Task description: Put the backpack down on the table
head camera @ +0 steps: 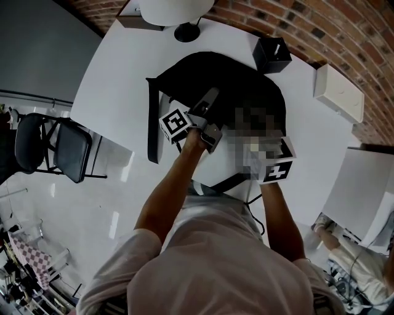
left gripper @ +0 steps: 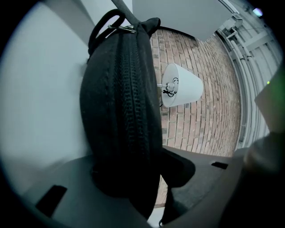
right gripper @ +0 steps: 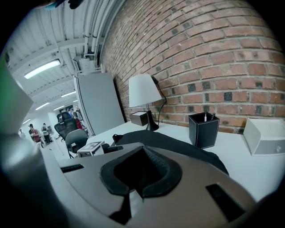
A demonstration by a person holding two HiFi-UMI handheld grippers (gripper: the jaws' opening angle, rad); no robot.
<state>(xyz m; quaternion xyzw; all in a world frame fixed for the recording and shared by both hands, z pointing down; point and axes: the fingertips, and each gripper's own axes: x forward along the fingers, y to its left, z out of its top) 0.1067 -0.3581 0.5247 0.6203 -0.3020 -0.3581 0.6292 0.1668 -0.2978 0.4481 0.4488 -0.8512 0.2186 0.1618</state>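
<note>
A black backpack [head camera: 234, 86] lies flat on the white table [head camera: 123, 80], one strap [head camera: 152, 123] trailing along its left side. My left gripper [head camera: 212, 117] reaches in from the front at the bag's near left part. In the left gripper view the zippered edge of the backpack [left gripper: 120, 111] sits between the jaws of the left gripper [left gripper: 138, 164], which are open; a gap shows beside the right pad [left gripper: 180, 171]. My right gripper [right gripper: 140, 178] is shut, nothing visible between its pads, just in front of the backpack [right gripper: 178, 144]. Its marker cube [head camera: 277, 166] shows at the bag's near right.
A white-shaded lamp [head camera: 175, 12] stands at the table's back, a black pen holder [head camera: 271, 55] and a white box [head camera: 338, 92] to its right by the brick wall. A small brown box [right gripper: 139, 118] sits by the lamp base. Black chairs [head camera: 61, 147] stand left of the table.
</note>
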